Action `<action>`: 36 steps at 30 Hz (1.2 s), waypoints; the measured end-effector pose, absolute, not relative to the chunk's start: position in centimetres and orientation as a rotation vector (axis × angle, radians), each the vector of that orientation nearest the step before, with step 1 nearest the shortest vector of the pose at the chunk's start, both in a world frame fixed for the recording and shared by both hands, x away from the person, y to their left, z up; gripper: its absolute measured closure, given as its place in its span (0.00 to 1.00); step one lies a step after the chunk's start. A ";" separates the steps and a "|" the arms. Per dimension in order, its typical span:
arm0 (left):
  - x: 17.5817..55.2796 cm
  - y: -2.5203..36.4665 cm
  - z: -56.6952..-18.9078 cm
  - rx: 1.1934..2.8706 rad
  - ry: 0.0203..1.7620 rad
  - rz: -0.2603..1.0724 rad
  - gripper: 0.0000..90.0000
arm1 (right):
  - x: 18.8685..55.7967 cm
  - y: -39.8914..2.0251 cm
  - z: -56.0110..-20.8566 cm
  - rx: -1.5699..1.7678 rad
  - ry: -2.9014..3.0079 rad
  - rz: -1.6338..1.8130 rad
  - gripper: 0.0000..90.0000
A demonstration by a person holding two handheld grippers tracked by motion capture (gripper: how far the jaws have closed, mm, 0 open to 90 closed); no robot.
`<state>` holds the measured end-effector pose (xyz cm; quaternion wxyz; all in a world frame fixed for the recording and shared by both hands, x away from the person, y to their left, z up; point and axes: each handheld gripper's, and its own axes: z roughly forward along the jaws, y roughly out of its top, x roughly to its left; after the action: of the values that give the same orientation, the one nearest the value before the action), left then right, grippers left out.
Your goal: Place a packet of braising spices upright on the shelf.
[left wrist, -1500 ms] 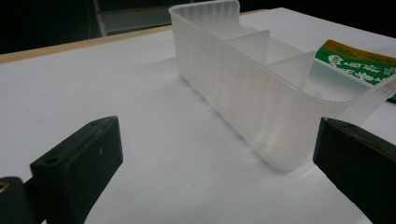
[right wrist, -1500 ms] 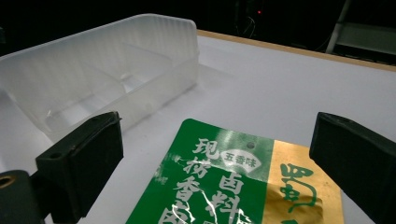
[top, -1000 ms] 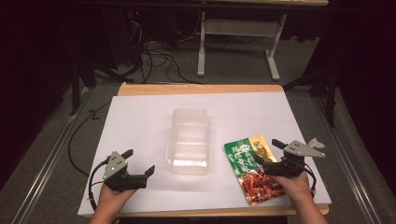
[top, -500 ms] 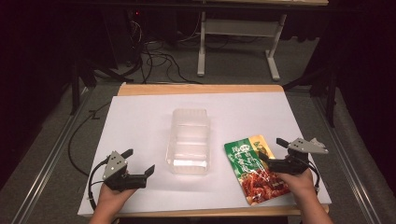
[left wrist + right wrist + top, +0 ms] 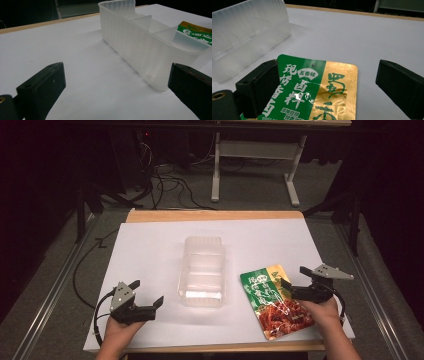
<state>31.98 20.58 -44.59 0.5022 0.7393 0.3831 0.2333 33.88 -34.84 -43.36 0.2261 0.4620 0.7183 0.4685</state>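
Observation:
A clear plastic container (image 5: 202, 270) with dividers stands in the middle of the white-covered table. To its right a green, gold and red snack packet (image 5: 275, 300) lies flat. My right gripper (image 5: 293, 276) hovers open at the packet's right edge; in the right gripper view its jaws (image 5: 327, 85) straddle the packet (image 5: 317, 90), with the container (image 5: 244, 42) at the left. My left gripper (image 5: 148, 292) rests open near the front left and holds nothing. In the left gripper view it (image 5: 115, 87) faces the container (image 5: 140, 50), with the packet (image 5: 197, 31) beyond.
A white sheet (image 5: 150, 245) covers the wooden table, whose bare edge (image 5: 210, 215) shows at the back. Metal rails (image 5: 50, 295) run along both sides. Cables and a white desk frame (image 5: 250, 150) sit on the dark floor behind.
My right gripper has shifted slightly to the right, still over the packet's right edge. The left gripper, container and packet have not moved.

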 end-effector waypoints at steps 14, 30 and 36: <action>31.7 20.9 -44.4 1.763 0.946 0.584 0.00 | 34.7 -36.0 -44.2 1.385 2.009 1.264 0.09; 31.4 20.7 -44.5 1.788 0.938 0.572 0.00 | 36.5 -38.2 -46.1 1.559 2.103 1.341 0.21; 31.3 20.7 -44.6 1.802 0.930 0.582 0.00 | 38.2 -38.5 -46.6 1.614 2.114 1.363 0.26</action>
<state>31.33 20.68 -44.61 0.4934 0.7429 0.3836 0.2399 38.17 -38.46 -46.58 0.0764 0.5386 0.7051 0.4549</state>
